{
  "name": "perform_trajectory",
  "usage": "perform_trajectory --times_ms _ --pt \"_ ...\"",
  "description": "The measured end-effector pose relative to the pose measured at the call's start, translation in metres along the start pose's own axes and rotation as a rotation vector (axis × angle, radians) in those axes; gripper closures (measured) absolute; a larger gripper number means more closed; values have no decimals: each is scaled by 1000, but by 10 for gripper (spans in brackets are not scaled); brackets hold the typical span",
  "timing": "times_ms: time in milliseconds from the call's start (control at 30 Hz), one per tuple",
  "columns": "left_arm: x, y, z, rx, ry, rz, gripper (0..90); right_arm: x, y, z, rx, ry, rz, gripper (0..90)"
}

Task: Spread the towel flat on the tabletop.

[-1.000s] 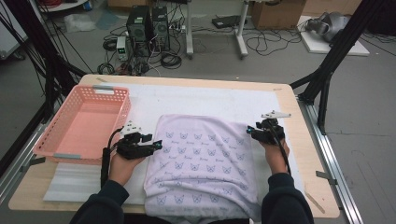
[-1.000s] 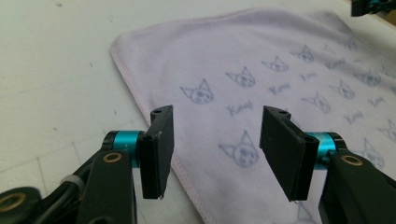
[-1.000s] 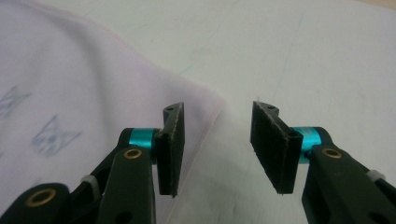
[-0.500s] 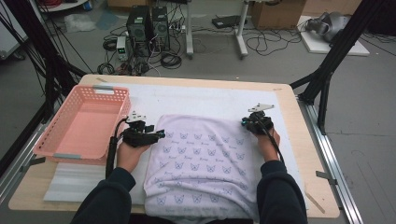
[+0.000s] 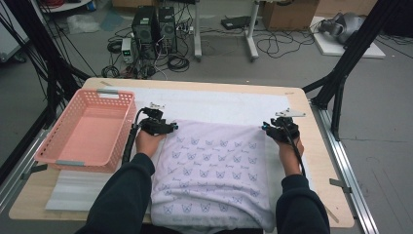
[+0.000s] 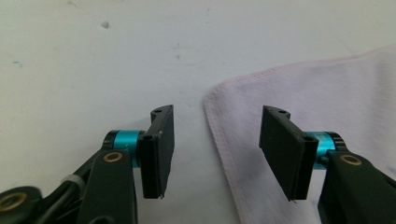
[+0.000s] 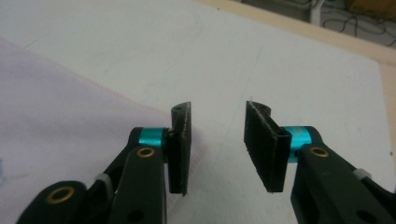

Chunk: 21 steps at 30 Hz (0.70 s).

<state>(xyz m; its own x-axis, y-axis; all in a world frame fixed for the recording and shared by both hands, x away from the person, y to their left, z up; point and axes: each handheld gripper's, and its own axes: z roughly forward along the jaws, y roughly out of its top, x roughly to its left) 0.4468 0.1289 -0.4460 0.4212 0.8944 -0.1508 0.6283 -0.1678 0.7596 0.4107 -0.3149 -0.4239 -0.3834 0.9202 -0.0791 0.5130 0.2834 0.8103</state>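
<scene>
L gripper [image 6: 215,154] held apart over towel [image 5: 214,170] corner; R gripper [image 7: 217,149] just reopened, nothing clamped.

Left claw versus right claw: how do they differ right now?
The left claw straddles the cloth's corner edge, jaws wide; the right claw stands narrower, its jaws just reopening, with the cloth corner beside one jaw and bare mat between them. Both are open, gripping nothing, at the cloth's far corners.
</scene>
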Motion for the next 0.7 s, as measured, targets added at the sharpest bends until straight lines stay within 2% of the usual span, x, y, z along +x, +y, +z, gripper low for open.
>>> perform_trajectory --times_ms 33,67,100,133,167,200,233,267,333,367,400,433,467,500,567,600,700 --pt "-3 2 3 1 11 13 461 -1 -1 -1 9 11 -1 597" --pt "-8 3 7 2 32 51 465 -1 -2 -2 13 12 -1 599" --pt "-13 4 8 9 54 130 493 -2 -2 -2 12 12 -5 599" --pt "-16 3 10 -2 38 171 580 -2 -2 -2 10 14 -4 598" --pt "-19 4 11 -5 40 178 741 -2 -2 -2 11 17 1 599" --pt "-21 6 12 0 85 202 857 -1 -2 -2 10 19 4 599" --pt "-21 8 13 0 134 204 861 0 -1 -1 14 22 4 599" --pt "-18 8 13 -4 175 181 865 2 -1 -1 19 26 0 597" --pt "-8 8 13 -19 176 96 866 6 -1 2 22 38 5 569" --pt "-6 8 13 -24 166 84 867 8 -1 4 27 50 19 530" --pt "-6 8 14 -25 165 88 867 11 -1 8 35 78 44 489" --pt "-5 8 14 -27 162 84 867 14 -2 14 62 105 54 481" --pt "-4 8 13 -27 157 74 867 19 -4 20 99 121 39 496" --pt "-3 8 14 -34 151 61 866 23 -6 26 135 119 5 537" --pt "1 9 13 -41 151 39 866 24 -5 28 109 139 12 858" --pt "3 9 13 -45 153 31 867 24 -4 29 113 102 -16 868" --pt "6 11 12 -98 156 -2 868 21 -1 35 103 67 -44 875"
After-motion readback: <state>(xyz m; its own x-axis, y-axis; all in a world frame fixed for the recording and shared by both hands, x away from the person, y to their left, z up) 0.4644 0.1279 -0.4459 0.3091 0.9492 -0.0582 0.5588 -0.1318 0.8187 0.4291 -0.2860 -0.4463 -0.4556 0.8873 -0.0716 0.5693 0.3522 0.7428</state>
